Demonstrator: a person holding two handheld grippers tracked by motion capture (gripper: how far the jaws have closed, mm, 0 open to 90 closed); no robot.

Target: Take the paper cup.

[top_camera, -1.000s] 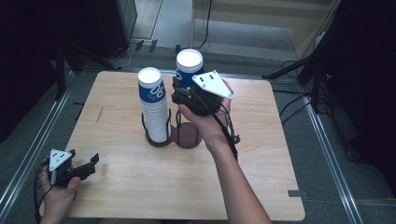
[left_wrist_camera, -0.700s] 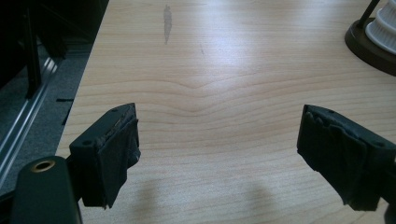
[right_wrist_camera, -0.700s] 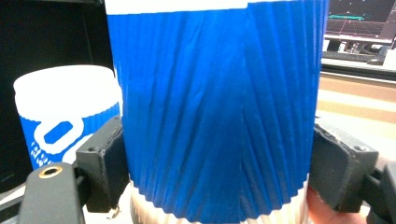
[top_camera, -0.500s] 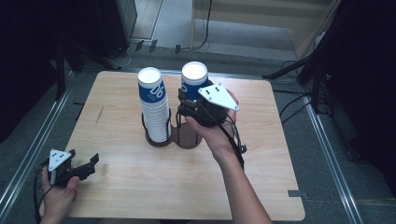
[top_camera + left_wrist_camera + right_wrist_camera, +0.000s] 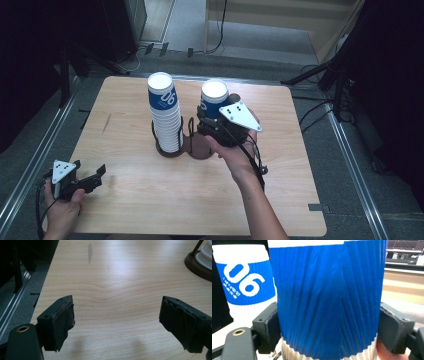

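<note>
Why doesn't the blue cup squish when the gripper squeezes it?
The blue cup has ribbed walls, which probably stiffen it. It looks like paper, so likely light, and a harder squeeze could dent it. The right gripper clamps its sides, and the ribs probably curb slipping.

White "06" — on the stacked cups' blue band.

Light wood desk seen with dark smudge near left edge; cables strewn on grey floor behind.
</note>
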